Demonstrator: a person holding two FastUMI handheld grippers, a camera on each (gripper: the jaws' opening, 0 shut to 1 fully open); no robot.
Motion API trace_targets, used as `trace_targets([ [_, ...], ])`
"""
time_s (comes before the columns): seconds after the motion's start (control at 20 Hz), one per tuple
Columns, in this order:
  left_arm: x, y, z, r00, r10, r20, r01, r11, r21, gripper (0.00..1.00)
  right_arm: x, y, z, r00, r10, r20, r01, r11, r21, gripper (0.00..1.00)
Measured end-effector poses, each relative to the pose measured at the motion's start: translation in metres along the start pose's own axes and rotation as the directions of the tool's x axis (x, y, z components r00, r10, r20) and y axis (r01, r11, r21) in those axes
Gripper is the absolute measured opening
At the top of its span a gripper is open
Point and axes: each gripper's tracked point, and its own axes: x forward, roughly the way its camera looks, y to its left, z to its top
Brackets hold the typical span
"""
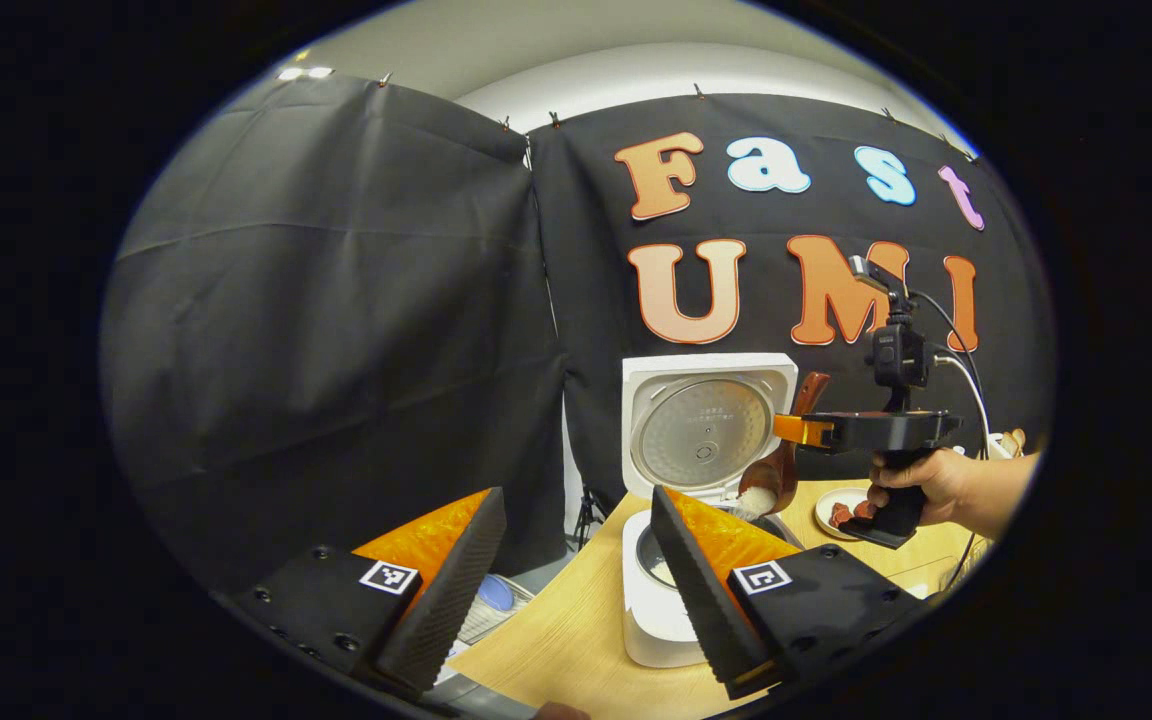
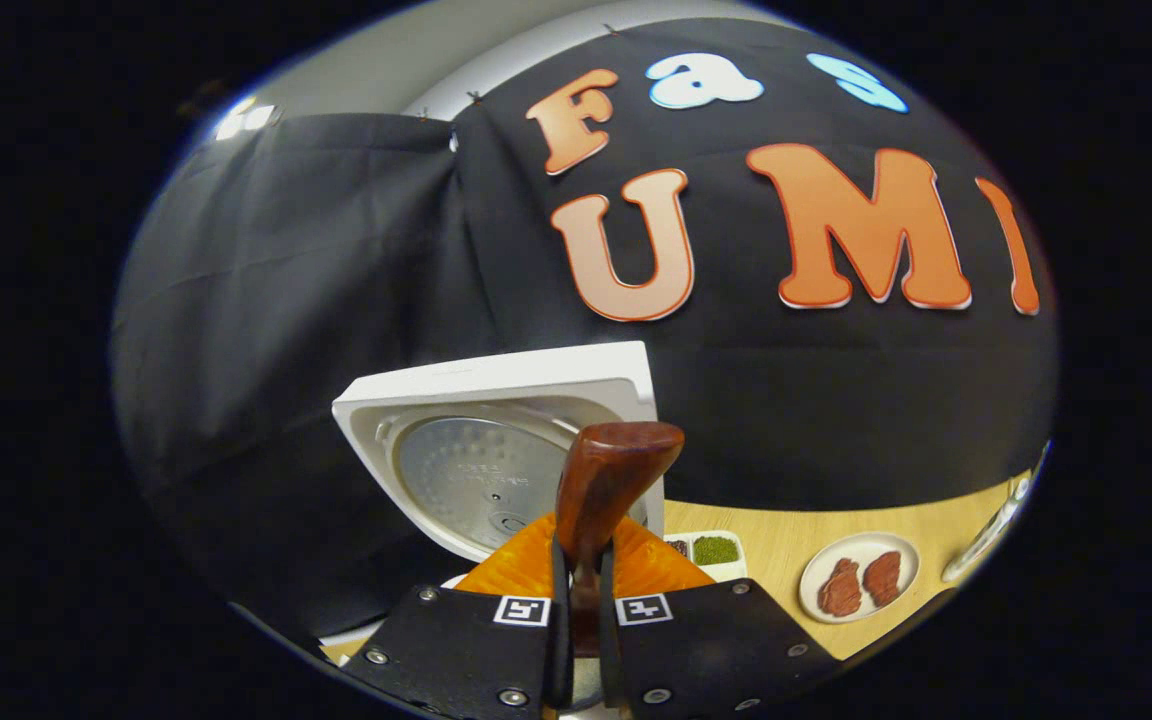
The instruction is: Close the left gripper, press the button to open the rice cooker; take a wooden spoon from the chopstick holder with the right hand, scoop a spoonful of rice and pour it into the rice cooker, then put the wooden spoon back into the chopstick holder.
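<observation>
My left gripper (image 1: 576, 580) hangs with its fingers spread wide, holding nothing, just in front of the rice cooker (image 1: 666, 600), which stands open on the wooden table (image 1: 556, 640) with its lid (image 1: 706, 425) tipped upright behind the pot. My right gripper (image 1: 786, 430) sits to the right of the cooker, at lid height, its fingers pressed together on the handle of the wooden spoon (image 1: 781, 465). The spoon hangs bowl down over the cooker's pot, with a clump of white rice (image 1: 756, 498) at its bowl. In the right gripper view the spoon's handle (image 2: 601, 490) stands up between my fingertips (image 2: 581, 590), just in front of the lid. A plate with two pieces of meat (image 2: 861, 580) lies on the table well to the right of the cooker.
</observation>
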Motion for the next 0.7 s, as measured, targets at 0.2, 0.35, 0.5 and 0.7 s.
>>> trace_targets([
  [0.2,-0.002,-0.003,0.002,1.0,-0.018,0.009,0.018,1.0,0.009,0.99,-0.01,0.019,0.008,0.997,0.07,0.028,-0.064,0.984,-0.169,0.1],
  [0.35,-0.005,-0.011,0.006,1.0,-0.028,0.01,0.028,1.0,0.016,0.99,-0.025,0.051,0.01,0.981,0.187,0.046,-0.17,0.954,-0.248,0.1],
  [0.5,-0.009,-0.014,0.006,1.0,-0.029,0.009,0.029,0.999,0.016,0.99,-0.038,0.062,0.011,0.973,0.223,0.061,-0.185,0.908,-0.377,0.1],
  [0.7,-0.016,-0.019,0.007,0.999,-0.033,0.011,0.033,0.999,0.019,0.99,-0.048,0.065,0.008,0.969,0.24,0.053,-0.198,0.89,-0.41,0.1],
])
